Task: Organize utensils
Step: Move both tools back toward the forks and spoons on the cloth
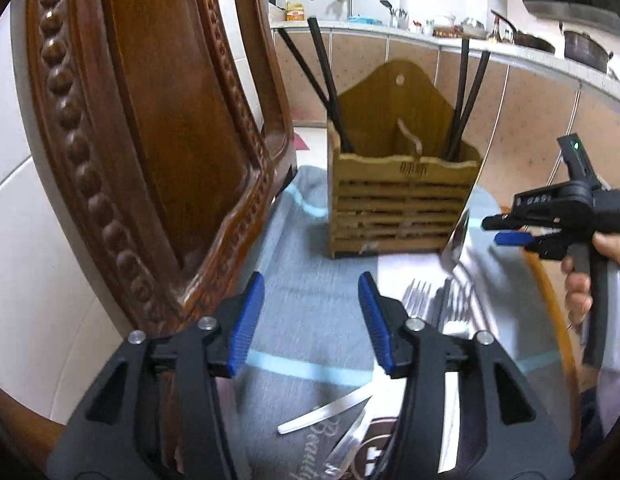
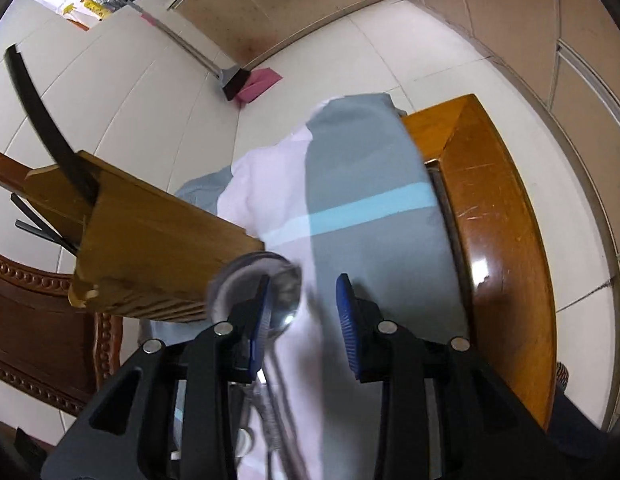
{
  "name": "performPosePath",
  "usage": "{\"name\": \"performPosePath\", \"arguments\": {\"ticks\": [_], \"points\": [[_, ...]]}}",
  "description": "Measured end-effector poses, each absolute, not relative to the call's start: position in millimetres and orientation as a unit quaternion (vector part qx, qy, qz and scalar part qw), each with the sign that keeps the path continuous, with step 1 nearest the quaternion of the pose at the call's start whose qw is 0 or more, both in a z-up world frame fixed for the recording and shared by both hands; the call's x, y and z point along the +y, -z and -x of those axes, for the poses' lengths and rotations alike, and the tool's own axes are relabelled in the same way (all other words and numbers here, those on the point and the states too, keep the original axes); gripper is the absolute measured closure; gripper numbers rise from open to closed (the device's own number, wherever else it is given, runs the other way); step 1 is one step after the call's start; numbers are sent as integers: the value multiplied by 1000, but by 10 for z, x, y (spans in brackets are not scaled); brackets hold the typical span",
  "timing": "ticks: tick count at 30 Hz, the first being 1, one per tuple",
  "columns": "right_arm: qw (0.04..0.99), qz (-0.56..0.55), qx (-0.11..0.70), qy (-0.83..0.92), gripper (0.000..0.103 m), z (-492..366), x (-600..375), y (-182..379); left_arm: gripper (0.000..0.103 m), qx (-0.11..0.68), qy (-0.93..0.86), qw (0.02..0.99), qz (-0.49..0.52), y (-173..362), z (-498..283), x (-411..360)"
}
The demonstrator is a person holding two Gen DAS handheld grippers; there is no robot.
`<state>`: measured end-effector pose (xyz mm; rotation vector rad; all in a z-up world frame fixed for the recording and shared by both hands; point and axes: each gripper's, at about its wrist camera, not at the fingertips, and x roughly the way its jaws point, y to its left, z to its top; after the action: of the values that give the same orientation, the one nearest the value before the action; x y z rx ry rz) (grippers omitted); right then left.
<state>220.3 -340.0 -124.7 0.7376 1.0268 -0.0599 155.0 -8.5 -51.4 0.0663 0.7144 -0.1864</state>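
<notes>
Left wrist view: the left gripper (image 1: pixel 311 320) fills the lower frame with its blue pads apart and nothing between them, released above a grey towel (image 1: pixel 310 248) crossed by a light blue stripe. Forks (image 1: pixel 419 300) and knives (image 1: pixel 321 414) lie on the towel at lower centre and right. Past them, at frame centre, stands a slatted wooden utensil holder (image 1: pixel 401 204) with black chopsticks (image 1: pixel 323 76) leaning out of both ends; the printed marks on its front rim are too blurred to read. A carved wooden chair back (image 1: pixel 150 140) rises at left, and a kitchen counter (image 1: pixel 469 46) runs across the top. At right a hand (image 1: pixel 589 276) carries the right gripper (image 1: pixel 505 230). In the right wrist view, the right gripper's pads stand apart, a blurred spoon (image 2: pixel 266 292) lying against the left pad; whether it is gripped cannot be told. The towel drapes a wooden table (image 2: pixel 497 216) over a pale tiled floor (image 2: pixel 150 88).
</notes>
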Motion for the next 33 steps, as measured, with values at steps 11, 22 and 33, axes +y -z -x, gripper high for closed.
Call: {"name": "performPosePath", "arguments": {"ticks": [11, 22, 33], "points": [[821, -285, 494, -17, 70, -1927, -2972, 963, 54, 404, 124, 903, -75, 762, -1518, -269], [825, -266, 499, -19, 70, -1790, -2925, 923, 62, 485, 183, 835, -184, 1115, -1564, -467], [823, -260, 505, -17, 70, -1747, -2932, 978, 62, 504, 249, 809, -171, 1080, -1357, -425]]}}
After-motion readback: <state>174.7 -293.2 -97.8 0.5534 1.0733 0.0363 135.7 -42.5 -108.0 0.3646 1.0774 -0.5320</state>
